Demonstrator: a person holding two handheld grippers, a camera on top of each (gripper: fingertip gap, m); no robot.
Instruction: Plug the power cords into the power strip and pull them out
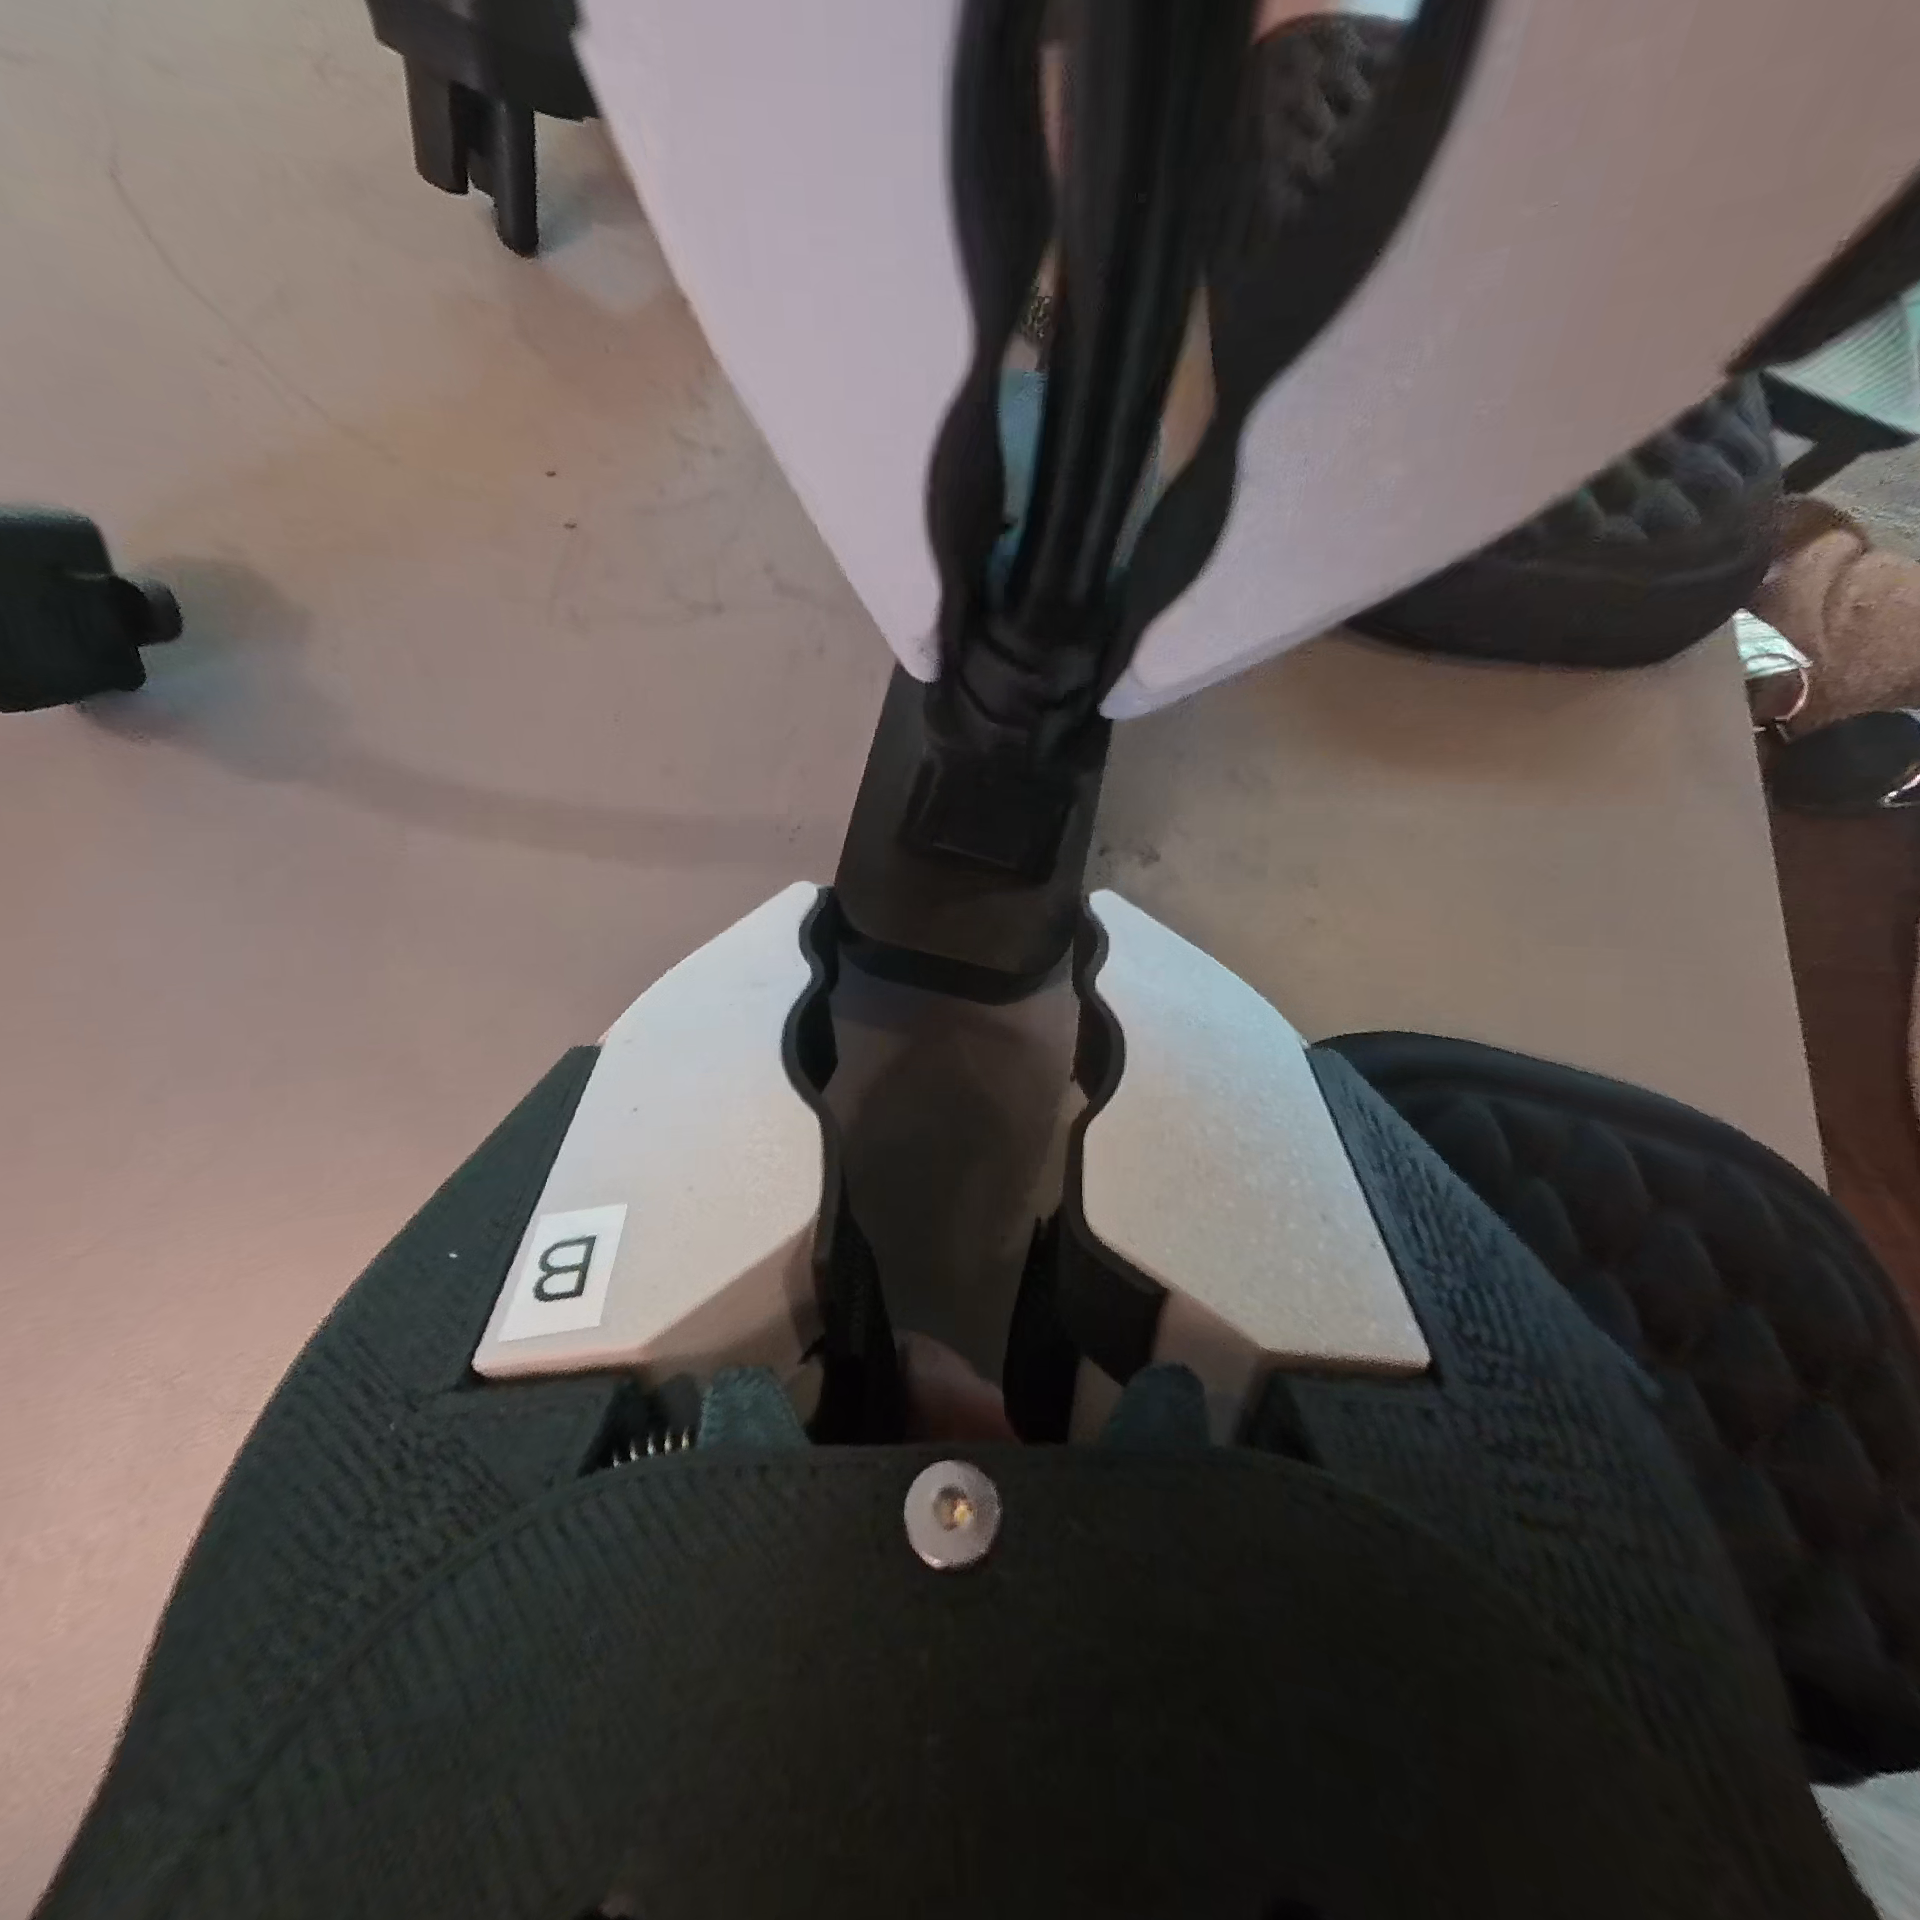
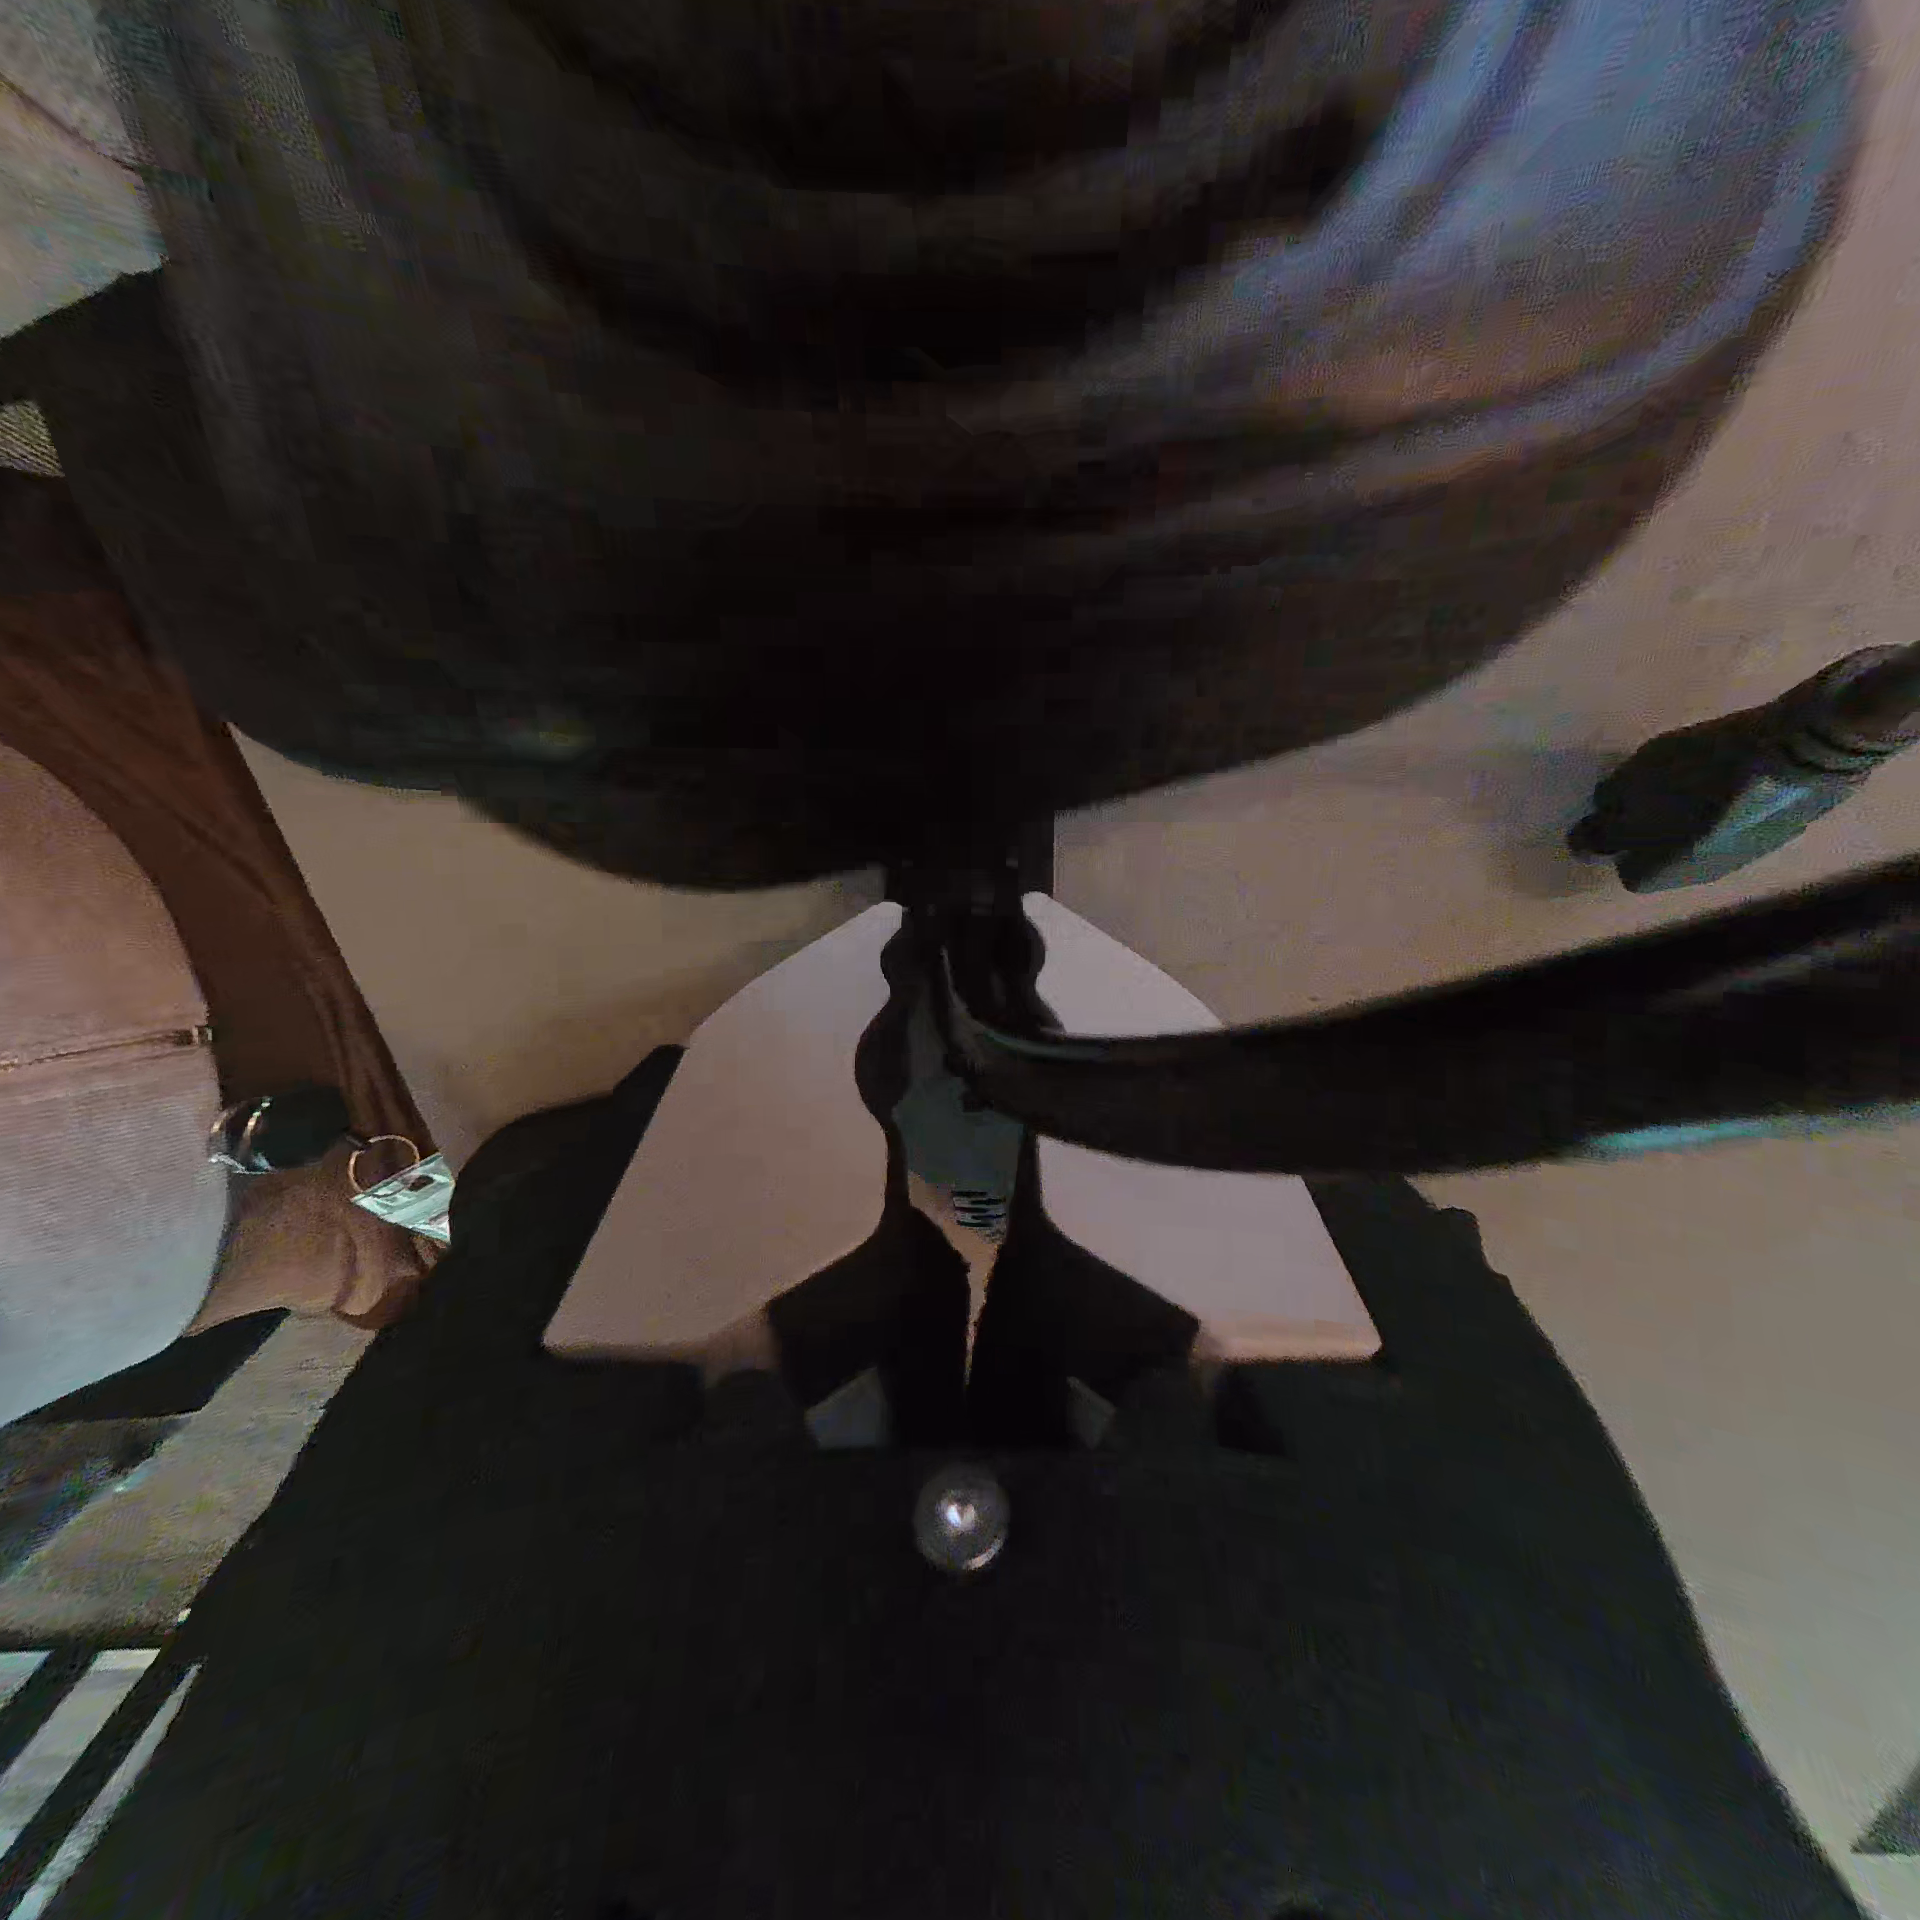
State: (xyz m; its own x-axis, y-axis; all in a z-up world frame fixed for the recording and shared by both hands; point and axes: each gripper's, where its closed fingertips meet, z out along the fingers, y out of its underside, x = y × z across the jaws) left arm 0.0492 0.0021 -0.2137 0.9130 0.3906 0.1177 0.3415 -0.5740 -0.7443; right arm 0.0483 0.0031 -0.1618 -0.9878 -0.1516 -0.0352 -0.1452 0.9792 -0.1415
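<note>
Presently the left gripper [image 1: 951, 966] is clamped on a black connector block [image 1: 977, 831]. Opposite, the right gripper [image 2: 961, 971] pinches the black cord [image 2: 1455, 1070] entering that block's far end. Two loose plugs [image 1: 478, 114] lie far left on the table [image 1: 416, 883]. Progress cannot be judged; mating or separation appears under way. Both grippers meet nose to nose, low over the table.

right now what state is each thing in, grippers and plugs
left gripper: shut on black plug
right gripper: shut on black cord
black plug: clamped at its body, cord end facing the right gripper
black cord: pinched near the plug, trailing off to the side
far loose plug: lying on the table, unplugged
near loose plug: lying on the table, unplugged
</note>
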